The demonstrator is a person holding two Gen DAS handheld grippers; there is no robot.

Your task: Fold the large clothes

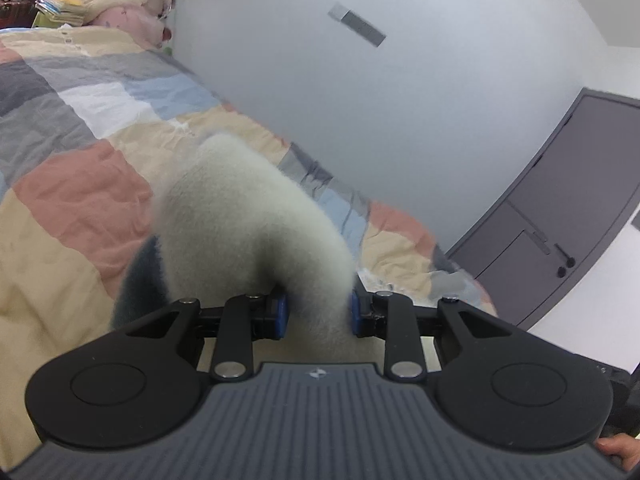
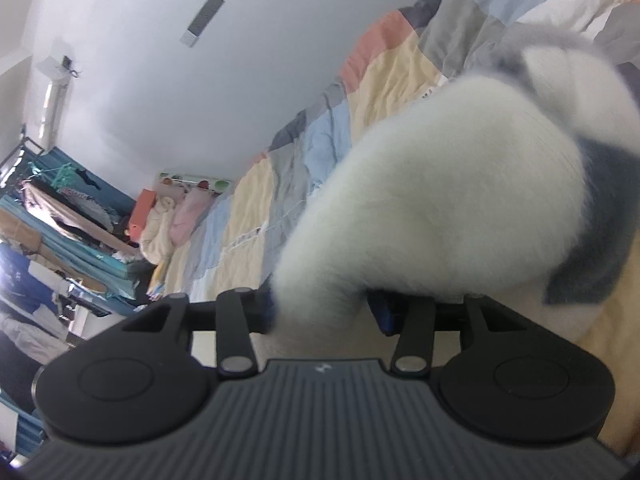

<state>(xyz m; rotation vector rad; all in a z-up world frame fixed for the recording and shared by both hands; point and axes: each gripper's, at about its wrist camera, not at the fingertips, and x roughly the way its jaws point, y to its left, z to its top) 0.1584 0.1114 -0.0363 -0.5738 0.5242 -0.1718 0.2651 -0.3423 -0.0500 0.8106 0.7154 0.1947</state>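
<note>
I am holding the fluffy white garment [image 1: 248, 232] up over the patchwork bed [image 1: 80, 128], the left gripper [image 1: 316, 314] and right gripper [image 2: 324, 312] each pinching a bunch of it, and next I am probably needing to spread it flat.
</note>
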